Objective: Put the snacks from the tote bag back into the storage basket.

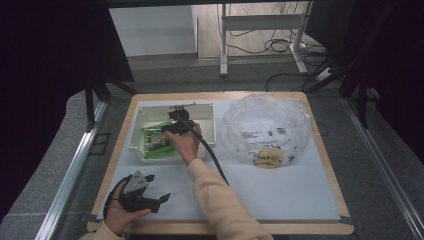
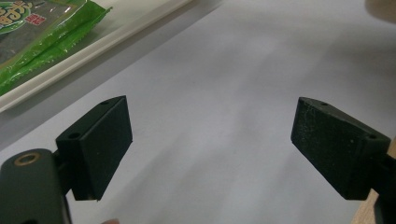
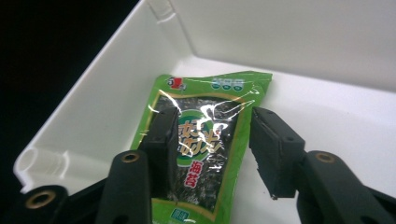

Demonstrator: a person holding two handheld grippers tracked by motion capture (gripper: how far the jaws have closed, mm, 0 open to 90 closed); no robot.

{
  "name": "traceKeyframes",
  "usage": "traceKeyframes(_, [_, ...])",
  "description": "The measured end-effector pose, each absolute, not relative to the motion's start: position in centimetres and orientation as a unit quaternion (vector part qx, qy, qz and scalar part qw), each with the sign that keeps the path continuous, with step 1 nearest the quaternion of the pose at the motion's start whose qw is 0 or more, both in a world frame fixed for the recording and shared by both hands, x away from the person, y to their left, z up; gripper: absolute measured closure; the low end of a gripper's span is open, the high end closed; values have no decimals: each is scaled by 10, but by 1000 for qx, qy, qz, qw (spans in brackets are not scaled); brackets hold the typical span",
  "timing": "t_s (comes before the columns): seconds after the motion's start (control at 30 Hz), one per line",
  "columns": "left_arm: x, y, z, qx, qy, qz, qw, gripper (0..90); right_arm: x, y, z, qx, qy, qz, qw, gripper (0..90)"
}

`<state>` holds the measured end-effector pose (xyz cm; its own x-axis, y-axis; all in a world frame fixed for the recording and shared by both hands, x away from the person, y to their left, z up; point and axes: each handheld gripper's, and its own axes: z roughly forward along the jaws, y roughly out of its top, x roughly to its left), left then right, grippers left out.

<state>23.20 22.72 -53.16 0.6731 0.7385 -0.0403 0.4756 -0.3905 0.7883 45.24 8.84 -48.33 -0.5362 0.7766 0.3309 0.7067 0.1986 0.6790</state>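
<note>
Right gripper [image 3: 210, 149] sits low inside the white bin [image 1: 137, 131] at the counter's [image 1: 280, 195] left rear, jaws spread apart over the green snack packet [image 3: 205, 140], which lies flat on the bin floor with neither pad pressing on it. Left gripper [image 1: 159, 189] rests in the left hand [image 1: 117, 212] near the counter's front left corner, jaws spread wide with nothing between them. A crumpled clear plastic bag [image 1: 267, 127] lies right of the bin, apart from both grippers.
</note>
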Motion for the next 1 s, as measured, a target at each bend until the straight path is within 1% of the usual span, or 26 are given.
traceKeyframes(0.3, [232, 227, -532, 820, 370, 160, 407, 128, 444, 79, -464, 439, 785, 436, 38, 472])
traceKeyframes(0.57, [232, 227, -532, 820, 371, 164, 404, 128, 428, 65, -444, 390, 800, 452, 57, 461])
traceKeyframes(0.77, [233, 227, -533, 820, 371, 164, 403, 126, 411, 40, -427, 357, 809, 460, 79, 445])
traceKeyframes(1.0, [233, 227, -533, 819, 374, 168, 401, 127, 390, -1, -417, 343, 809, 469, 89, 429])
